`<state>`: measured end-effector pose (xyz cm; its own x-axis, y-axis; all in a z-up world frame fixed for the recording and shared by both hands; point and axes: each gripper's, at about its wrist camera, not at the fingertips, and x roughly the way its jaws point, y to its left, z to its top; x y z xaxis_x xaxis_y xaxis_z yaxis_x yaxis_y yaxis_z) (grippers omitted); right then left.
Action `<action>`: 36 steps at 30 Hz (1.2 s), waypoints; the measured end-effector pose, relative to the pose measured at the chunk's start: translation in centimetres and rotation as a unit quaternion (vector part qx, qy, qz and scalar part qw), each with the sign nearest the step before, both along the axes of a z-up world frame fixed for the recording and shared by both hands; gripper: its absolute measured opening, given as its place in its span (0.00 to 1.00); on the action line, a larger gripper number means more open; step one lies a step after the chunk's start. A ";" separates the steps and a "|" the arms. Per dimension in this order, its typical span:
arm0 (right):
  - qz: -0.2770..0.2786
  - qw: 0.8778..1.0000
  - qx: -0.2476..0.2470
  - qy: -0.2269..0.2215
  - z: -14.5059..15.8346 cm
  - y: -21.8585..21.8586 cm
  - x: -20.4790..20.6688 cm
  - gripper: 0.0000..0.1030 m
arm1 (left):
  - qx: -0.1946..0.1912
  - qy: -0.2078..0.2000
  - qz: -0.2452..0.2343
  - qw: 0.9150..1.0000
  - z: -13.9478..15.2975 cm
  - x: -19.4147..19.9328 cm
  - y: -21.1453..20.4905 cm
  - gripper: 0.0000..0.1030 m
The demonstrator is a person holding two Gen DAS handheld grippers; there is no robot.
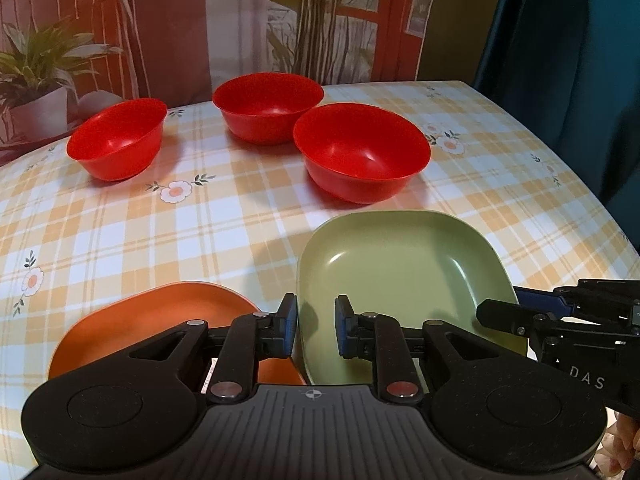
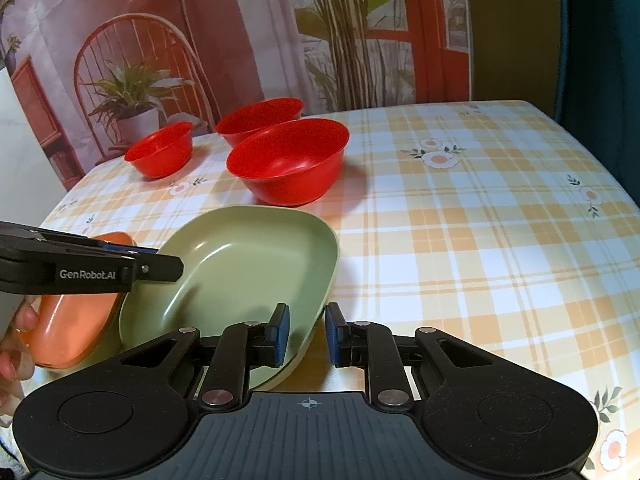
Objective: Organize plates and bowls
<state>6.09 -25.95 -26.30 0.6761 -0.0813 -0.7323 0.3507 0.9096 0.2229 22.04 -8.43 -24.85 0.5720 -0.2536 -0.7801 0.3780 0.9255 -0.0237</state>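
A green square plate lies near the table's front edge, partly over an orange plate. My left gripper is open, its jaws either side of the green plate's left rim. My right gripper is open, its jaws either side of the green plate's right rim; it also shows in the left wrist view. The orange plate lies under the green one's left side. Three red bowls stand farther back: small, middle, large.
The table carries a yellow checked cloth with flowers. A printed backdrop with a chair and plants hangs behind it. A teal curtain is at the right. The table's right edge curves away close to the plates.
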 end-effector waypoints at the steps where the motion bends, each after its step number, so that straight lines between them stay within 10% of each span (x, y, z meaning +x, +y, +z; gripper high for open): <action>1: 0.000 1.000 0.001 0.000 0.0 -0.1 0.0 0.18 | 0.000 -0.001 0.000 1.000 0.0 0.0 0.0 0.20; 36: 0.001 0.998 -0.014 -0.055 4.3 1.7 0.2 0.18 | -0.057 -0.066 0.062 0.994 4.4 -5.5 2.8 0.21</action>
<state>6.31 -24.24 -21.98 0.7528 -0.0987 -0.6509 0.3236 0.9165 0.2353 16.59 -5.65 -20.46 0.6991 -0.2581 -0.6668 0.2684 0.9591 -0.0898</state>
